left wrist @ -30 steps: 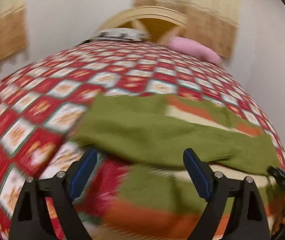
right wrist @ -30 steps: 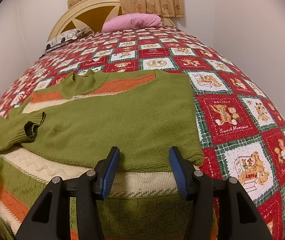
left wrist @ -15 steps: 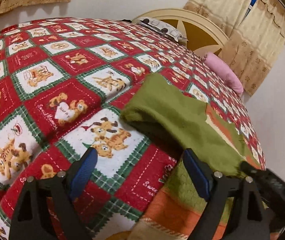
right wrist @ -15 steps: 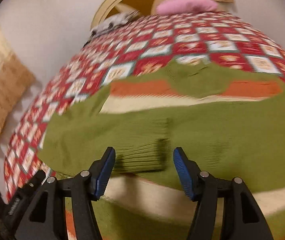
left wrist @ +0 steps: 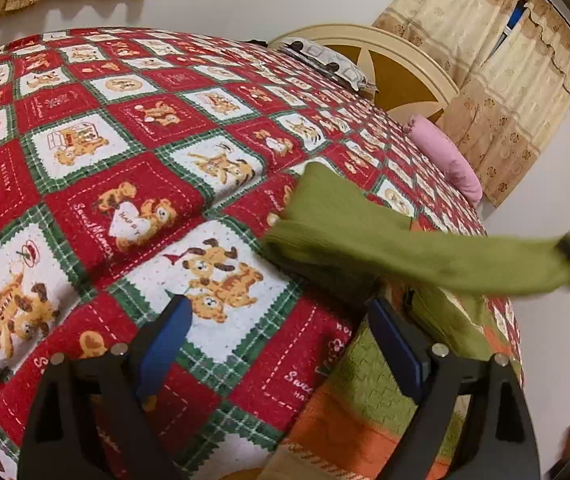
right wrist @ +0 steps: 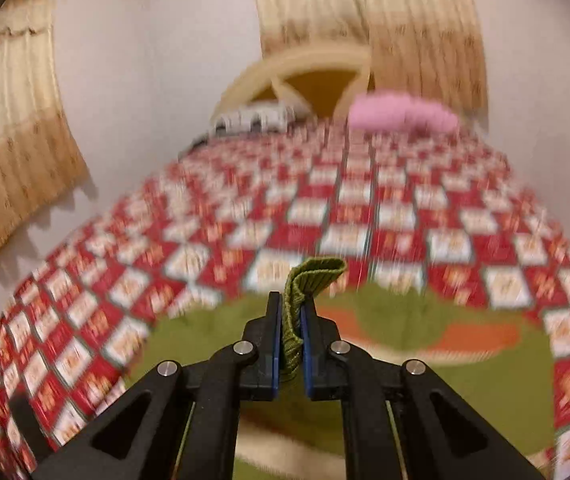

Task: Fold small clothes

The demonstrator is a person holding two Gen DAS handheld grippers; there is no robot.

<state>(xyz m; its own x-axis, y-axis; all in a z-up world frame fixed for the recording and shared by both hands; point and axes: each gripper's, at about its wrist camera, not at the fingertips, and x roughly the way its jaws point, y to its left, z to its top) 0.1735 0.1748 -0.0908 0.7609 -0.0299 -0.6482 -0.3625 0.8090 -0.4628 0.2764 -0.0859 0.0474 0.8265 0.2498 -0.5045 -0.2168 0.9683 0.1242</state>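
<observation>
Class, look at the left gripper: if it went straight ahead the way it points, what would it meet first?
Probably the bedspread: the open left gripper points down at a teddy-bear square, with the sweater just right of that line.

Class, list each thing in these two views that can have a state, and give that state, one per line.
Left claw: open, empty, above the quilt.
Right claw: shut on the sweater's ribbed cuff.
Sleeve: lifted, stretched out above the bed.
Sweater: body lying flat on the quilt.
Quilt: spread over the bed.
Pink pillow: lying at the headboard.
Curtains: drawn.
</observation>
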